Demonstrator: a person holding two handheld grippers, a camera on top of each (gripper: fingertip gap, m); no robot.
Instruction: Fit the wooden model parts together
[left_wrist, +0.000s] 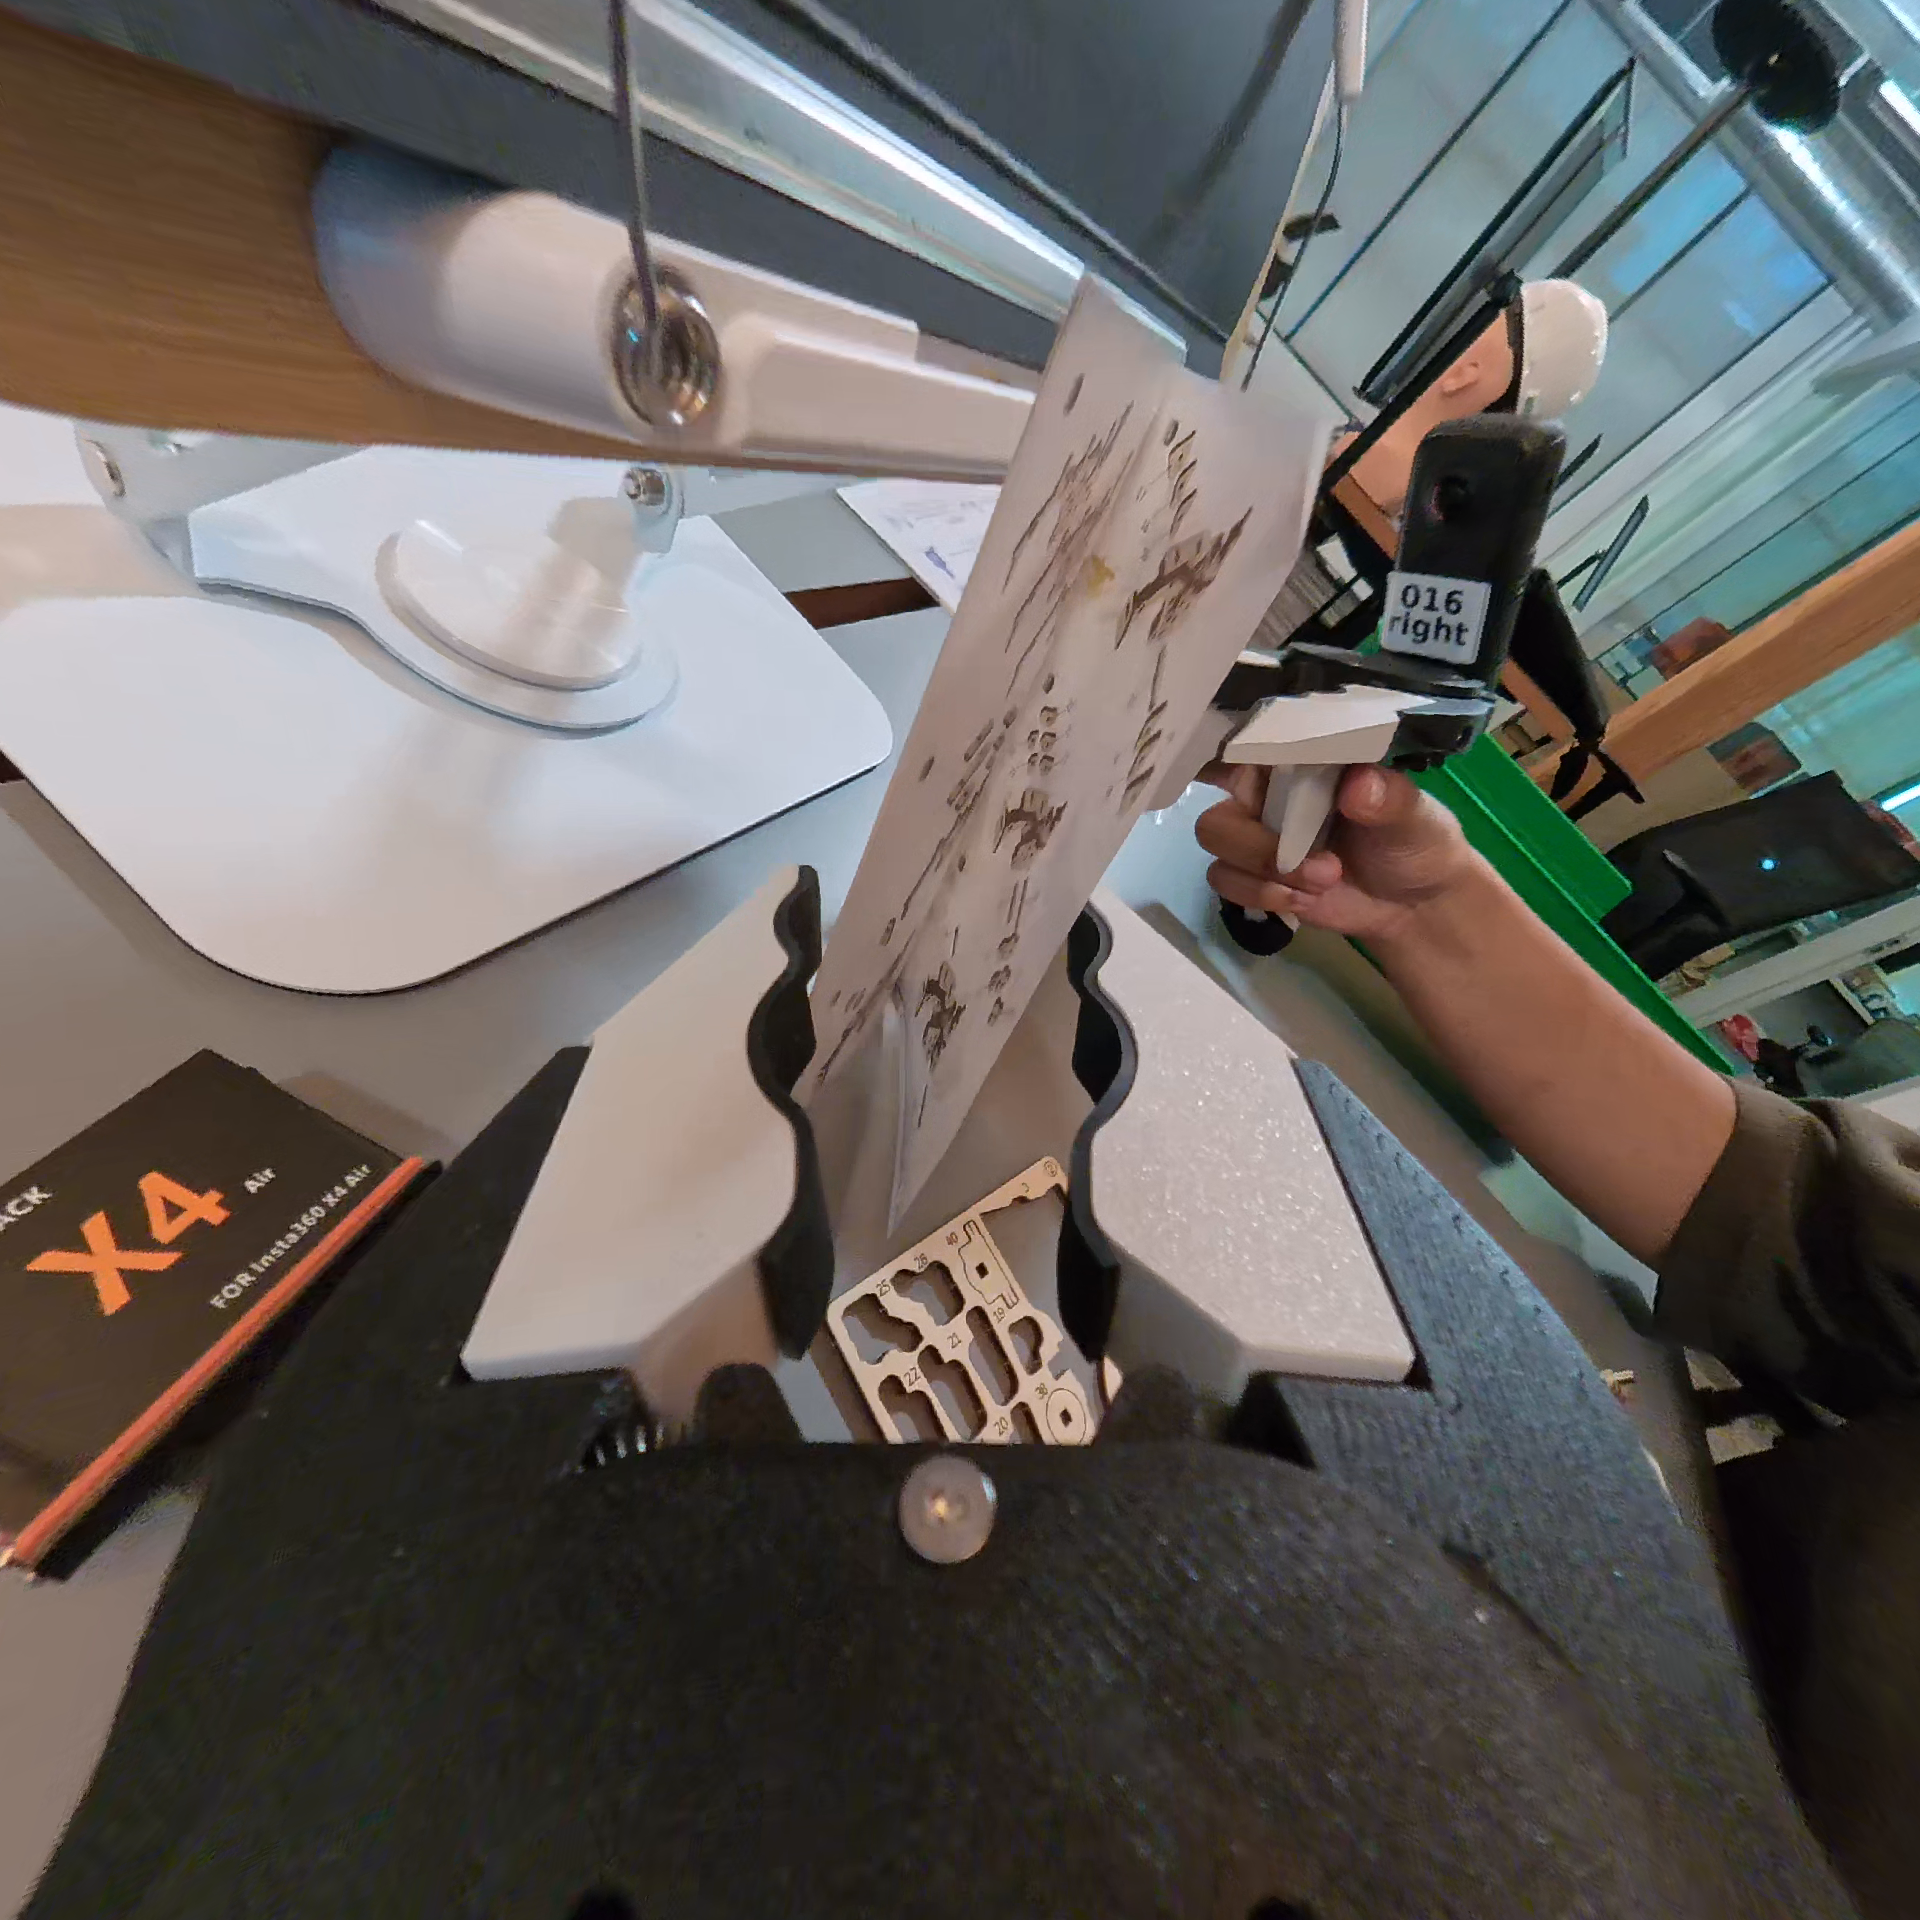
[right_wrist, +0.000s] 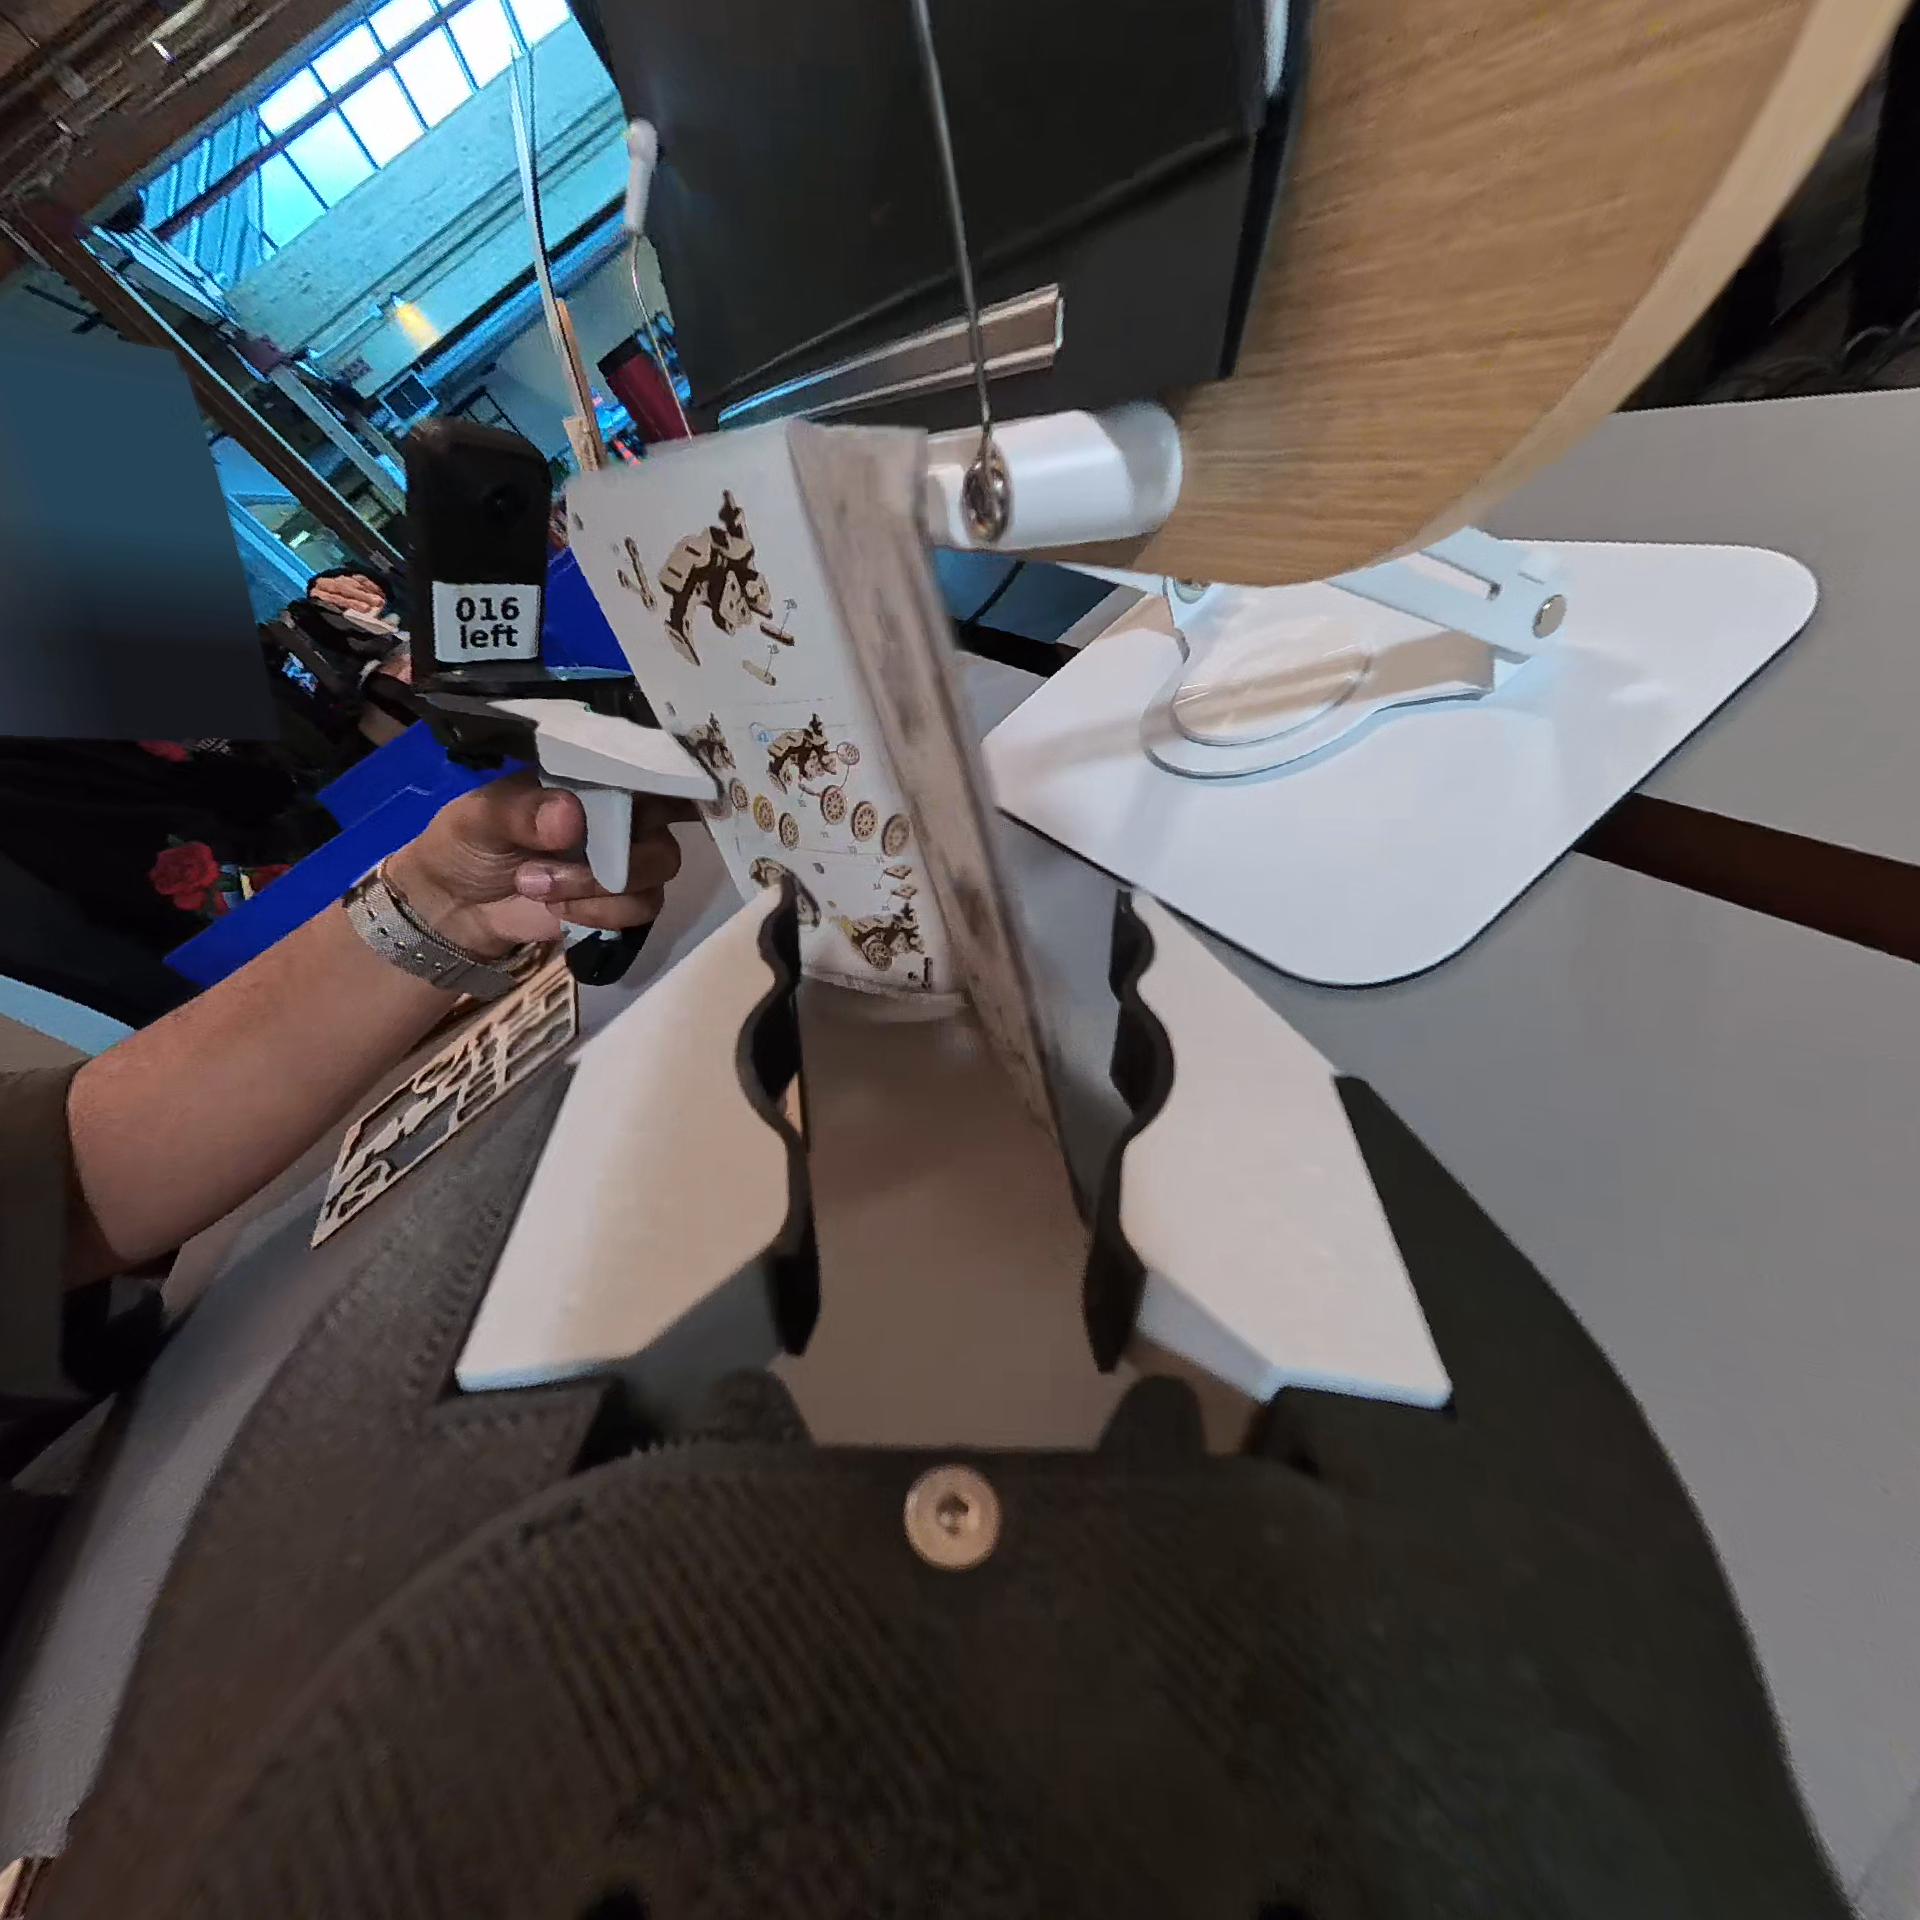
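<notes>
A printed instruction sheet (left_wrist: 1081, 644), folded into a V, stands tilted between both grippers; it also shows in the right wrist view (right_wrist: 769, 665). My left gripper (left_wrist: 945, 914) has its jaws apart, and the sheet's lower corner sits in the gap. My right gripper (right_wrist: 951, 909) also has its jaws apart, and one page runs edge-on along its right finger. A laser-cut wooden parts sheet (left_wrist: 966, 1340) lies flat on the grey table under the left gripper, and shows in the right wrist view (right_wrist: 457, 1101). The other gripper touches the sheet's far edge in each view: the right one (left_wrist: 1221, 727), the left one (right_wrist: 712, 784).
A white monitor stand base (left_wrist: 416, 748) sits on the grey table behind the sheet and shows in the right wrist view (right_wrist: 1455, 779). A wooden panel (right_wrist: 1455, 260) and a dark monitor hang above it. A black box (left_wrist: 156, 1278) lies at the left. People are in the background.
</notes>
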